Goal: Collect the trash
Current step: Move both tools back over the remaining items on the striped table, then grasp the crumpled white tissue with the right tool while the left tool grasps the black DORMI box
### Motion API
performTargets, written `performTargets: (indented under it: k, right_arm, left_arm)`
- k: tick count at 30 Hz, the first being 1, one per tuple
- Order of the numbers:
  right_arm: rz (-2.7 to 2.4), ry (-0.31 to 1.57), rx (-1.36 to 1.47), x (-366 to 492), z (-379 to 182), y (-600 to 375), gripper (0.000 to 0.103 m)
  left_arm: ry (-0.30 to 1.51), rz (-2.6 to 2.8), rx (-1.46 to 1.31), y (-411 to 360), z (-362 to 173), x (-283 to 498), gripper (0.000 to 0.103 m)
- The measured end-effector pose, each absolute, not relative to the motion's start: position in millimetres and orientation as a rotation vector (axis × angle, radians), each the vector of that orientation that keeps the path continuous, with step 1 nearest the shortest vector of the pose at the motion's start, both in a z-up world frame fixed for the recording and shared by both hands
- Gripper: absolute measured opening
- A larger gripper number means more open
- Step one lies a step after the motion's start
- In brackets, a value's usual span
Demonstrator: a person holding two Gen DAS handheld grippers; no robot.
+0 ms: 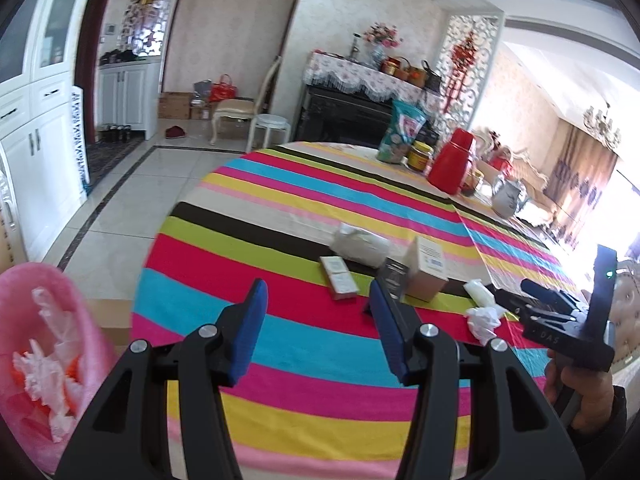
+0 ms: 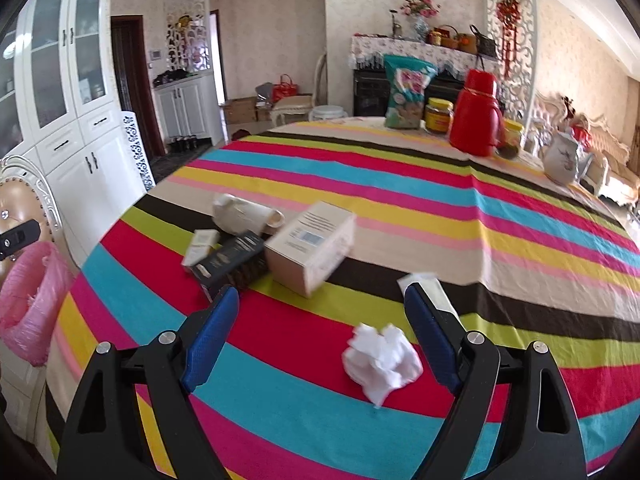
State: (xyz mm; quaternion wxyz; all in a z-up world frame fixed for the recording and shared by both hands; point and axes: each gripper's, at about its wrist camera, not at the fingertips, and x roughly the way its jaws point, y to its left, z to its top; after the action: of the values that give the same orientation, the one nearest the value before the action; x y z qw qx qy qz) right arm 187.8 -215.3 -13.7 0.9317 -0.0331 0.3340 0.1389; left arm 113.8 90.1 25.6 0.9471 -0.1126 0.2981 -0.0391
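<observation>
A crumpled white tissue [image 2: 380, 362] lies on the striped tablecloth between my right gripper's [image 2: 326, 332] open fingers; it also shows in the left wrist view [image 1: 484, 318]. A white wrapper [image 2: 430, 288] lies just beyond the right finger. Farther off sit a cardboard box [image 2: 312, 250], a black box [image 2: 230, 260], a small white box [image 2: 200, 246] and a beige bundle [image 2: 244, 214]. My left gripper [image 1: 316, 326] is open and empty over the table's near edge. A pink-lined trash bin [image 1: 44, 360] holding plastic scraps sits at the left, below table level. The right gripper shows in the left wrist view [image 1: 516, 300].
At the table's far side stand a red thermos [image 2: 476, 114], a snack bag [image 2: 406, 92], a yellow-lidded jar [image 2: 438, 116] and a white jug [image 2: 562, 158]. A chair back [image 2: 24, 196] stands beside the bin. White cabinets line the left wall.
</observation>
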Motion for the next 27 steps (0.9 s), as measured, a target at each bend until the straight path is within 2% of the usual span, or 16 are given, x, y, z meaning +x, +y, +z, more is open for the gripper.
performTargets:
  k: [10,13,19,27]
  right_arm:
    - [0.226,0.826,-0.016,201,-64,-251,0.080]
    - [0.231,0.864,-0.020,204,-74,-250,0.073]
    - [0.218,0.922,-0.036,213,-89,-247,0.069]
    - [0.219,0.958,-0.039,222,-95,-246,0.050]
  left_arm:
    - [0.659,-0.150,-0.201,47,6,145,0.054]
    - [0.673,-0.163,-0.195,39,1,153,0.054]
    - [0.706,-0.185,-0.174,33,-9,168,0.054]
    - [0.759,-0.212,-0.107,14,-29,199,0.054]
